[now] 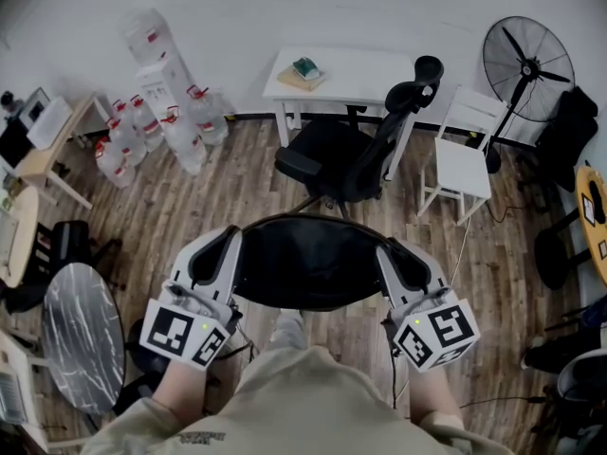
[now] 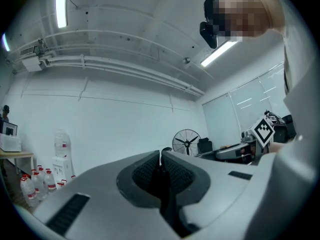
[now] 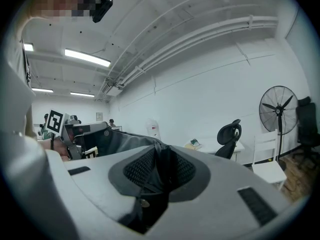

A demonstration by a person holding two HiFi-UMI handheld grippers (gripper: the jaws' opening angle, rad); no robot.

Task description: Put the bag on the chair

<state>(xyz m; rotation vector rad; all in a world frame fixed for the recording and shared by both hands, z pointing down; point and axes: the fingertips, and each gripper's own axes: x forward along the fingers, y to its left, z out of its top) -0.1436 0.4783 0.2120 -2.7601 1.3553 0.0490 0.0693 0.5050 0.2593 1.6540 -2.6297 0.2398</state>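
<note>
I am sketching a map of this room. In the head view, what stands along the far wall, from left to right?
Water bottles → white table → white chair → standing fan. The black office chair overlaps the table, so it is left out.

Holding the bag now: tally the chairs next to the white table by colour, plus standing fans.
Black office chair: 1
White chair: 1
Standing fan: 1
Total: 3
</note>
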